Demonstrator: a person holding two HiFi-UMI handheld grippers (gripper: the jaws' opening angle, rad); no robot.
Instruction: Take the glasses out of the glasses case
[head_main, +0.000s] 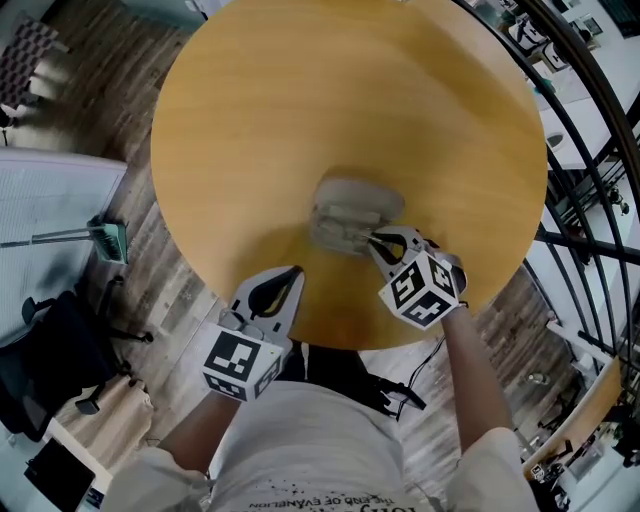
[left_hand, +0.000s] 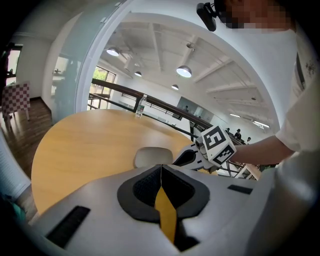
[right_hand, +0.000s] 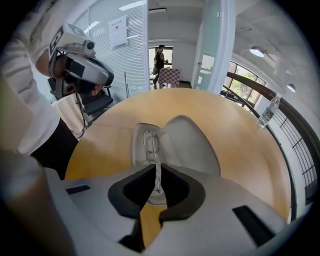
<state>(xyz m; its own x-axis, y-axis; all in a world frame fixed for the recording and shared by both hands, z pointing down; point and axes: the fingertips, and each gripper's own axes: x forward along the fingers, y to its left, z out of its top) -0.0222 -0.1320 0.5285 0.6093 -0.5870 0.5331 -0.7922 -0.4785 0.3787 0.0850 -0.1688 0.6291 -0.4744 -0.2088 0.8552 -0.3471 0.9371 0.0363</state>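
A grey glasses case lies open on the round wooden table, towards its near side. In the right gripper view its lid is swung right and thin metal-framed glasses stand in the base. My right gripper is shut on the near end of the glasses; from the head view it sits at the case's near right edge. My left gripper hovers at the table's front edge, left of the case, shut on nothing. The left gripper view shows its tips, the case and the right gripper beyond.
A clear bottle stands at the far table edge by a dark railing. On the floor at left are a broom with dustpan and a black chair. A person stands far off in a doorway.
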